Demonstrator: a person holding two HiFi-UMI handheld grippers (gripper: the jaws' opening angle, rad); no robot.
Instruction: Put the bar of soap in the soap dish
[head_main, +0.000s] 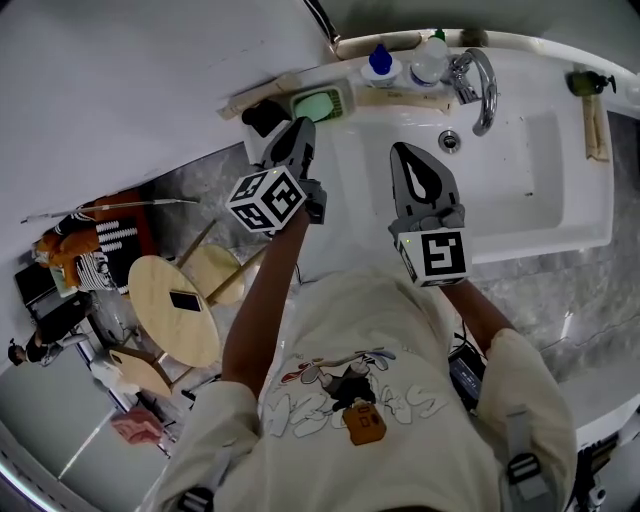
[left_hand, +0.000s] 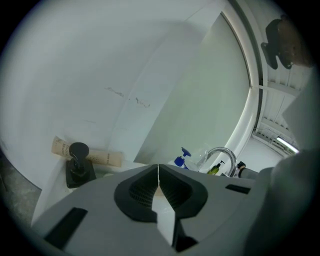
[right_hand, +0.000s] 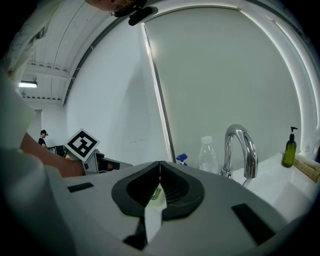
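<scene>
A pale green bar of soap (head_main: 318, 105) lies in a light soap dish (head_main: 345, 97) on the back left rim of the white sink (head_main: 560, 215). My left gripper (head_main: 303, 125) hovers just in front of the dish, its jaws shut tip to tip with nothing between them (left_hand: 158, 167). My right gripper (head_main: 401, 149) hangs over the basin, to the right of the dish. Its jaws (right_hand: 160, 164) are shut too, and a greenish-white patch shows through the gap behind their tips. Its camera catches the left gripper's marker cube (right_hand: 81, 144).
A black pump dispenser (left_hand: 77, 165) and a beige tube (left_hand: 95, 156) stand left of the dish. A blue-capped bottle (head_main: 380, 62), a clear bottle (head_main: 428, 60) and the chrome faucet (head_main: 480, 85) line the back rim. A green bottle (head_main: 590, 82) stands far right. Wooden stools (head_main: 175, 310) stand on the floor.
</scene>
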